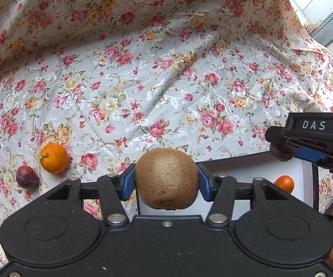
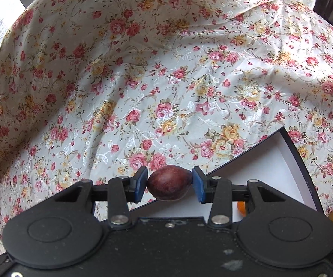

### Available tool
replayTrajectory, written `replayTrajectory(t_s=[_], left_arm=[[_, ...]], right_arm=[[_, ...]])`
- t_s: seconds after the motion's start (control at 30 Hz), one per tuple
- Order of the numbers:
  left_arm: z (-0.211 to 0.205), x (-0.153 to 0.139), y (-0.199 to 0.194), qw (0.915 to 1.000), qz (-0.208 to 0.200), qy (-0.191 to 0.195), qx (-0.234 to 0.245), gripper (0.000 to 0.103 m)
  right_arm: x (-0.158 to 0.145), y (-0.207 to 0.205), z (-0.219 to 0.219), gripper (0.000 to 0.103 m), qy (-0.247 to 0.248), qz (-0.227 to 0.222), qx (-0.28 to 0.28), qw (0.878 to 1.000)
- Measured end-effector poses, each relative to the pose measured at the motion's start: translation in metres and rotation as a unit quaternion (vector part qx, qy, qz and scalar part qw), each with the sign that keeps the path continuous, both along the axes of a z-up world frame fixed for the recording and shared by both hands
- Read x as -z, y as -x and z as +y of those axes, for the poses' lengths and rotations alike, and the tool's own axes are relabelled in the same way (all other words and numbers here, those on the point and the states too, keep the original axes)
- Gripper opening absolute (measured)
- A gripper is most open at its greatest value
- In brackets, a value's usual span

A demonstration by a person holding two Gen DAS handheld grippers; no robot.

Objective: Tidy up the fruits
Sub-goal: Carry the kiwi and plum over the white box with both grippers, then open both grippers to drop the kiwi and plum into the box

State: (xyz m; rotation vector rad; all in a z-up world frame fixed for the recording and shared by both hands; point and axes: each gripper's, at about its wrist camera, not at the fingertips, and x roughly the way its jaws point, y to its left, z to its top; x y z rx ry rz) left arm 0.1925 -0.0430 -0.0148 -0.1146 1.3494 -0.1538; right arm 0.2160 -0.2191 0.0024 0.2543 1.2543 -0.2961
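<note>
Both fruits are up over the white box (image 2: pixel 270 159), so the thing now is to lower each one in gently and let go only close to the floor, clear of the small orange (image 1: pixel 284 183) already inside. Left gripper (image 1: pixel 166 180) is spread wide, pinching the kiwi (image 1: pixel 166 179). Right gripper (image 2: pixel 169 182) is narrower, clamped on a plum (image 2: pixel 169 182), seemingly at the box's near corner. Another orange (image 1: pixel 54 158) and a second plum (image 1: pixel 27 176) wait on the tablecloth (image 1: pixel 154 80).
</note>
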Motion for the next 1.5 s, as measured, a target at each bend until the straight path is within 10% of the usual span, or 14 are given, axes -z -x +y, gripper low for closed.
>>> replayTrajectory(t_s=[0.4, 0.57, 1.5], left_arm=[[-0.038, 0.008, 0.014, 0.9993, 0.015, -0.01, 0.034, 0.059], [-0.057, 0.012, 0.015, 0.9983, 0.006, -0.033, 0.048, 0.059], [-0.099, 0.023, 0.024, 0.9962, -0.01, -0.063, 0.059, 0.06]], right_arm=[[-0.004, 0.035, -0.068, 0.044, 0.047, 0.059, 0.039, 0.996], [0.004, 0.053, -0.09, 0.044, -0.014, 0.083, 0.053, 0.995], [0.001, 0.095, -0.071, 0.042, -0.048, 0.104, -0.047, 0.992]])
